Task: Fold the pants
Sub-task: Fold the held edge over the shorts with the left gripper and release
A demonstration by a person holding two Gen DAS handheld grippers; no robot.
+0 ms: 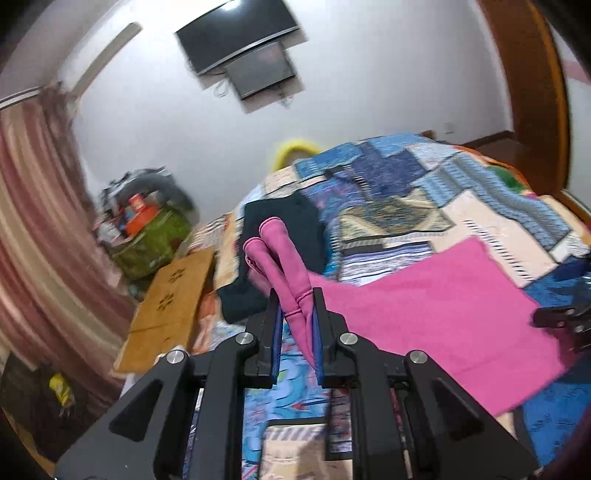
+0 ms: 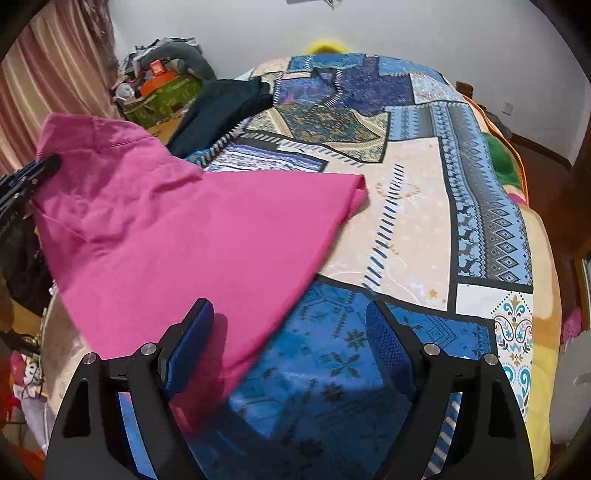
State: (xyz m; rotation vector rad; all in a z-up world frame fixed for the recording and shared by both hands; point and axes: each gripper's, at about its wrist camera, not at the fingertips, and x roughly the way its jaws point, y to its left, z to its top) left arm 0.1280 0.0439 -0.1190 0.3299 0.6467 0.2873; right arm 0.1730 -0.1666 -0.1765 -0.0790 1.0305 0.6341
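Note:
The pink pants (image 1: 424, 314) lie spread on the patchwork bedspread (image 1: 406, 177). My left gripper (image 1: 297, 295) is shut on a bunched fold of them, and two rolled pink ends stick up past its fingertips. In the right wrist view that held part of the pink pants (image 2: 184, 229) is lifted at the left, where the left gripper (image 2: 37, 170) shows at the frame's edge. My right gripper (image 2: 290, 310) stands open above the bedspread (image 2: 424, 221) with nothing between its fingers. Its left finger hovers over the pants' near edge. The right gripper (image 1: 565, 317) also shows at the right edge of the left wrist view.
A dark folded garment (image 1: 284, 229) lies on the bed's far left side. Beside the bed stand a cardboard box (image 1: 173, 295) and a green bag (image 1: 151, 240) of clutter, with a striped curtain (image 1: 33, 221) behind. A screen (image 1: 240, 33) hangs on the wall.

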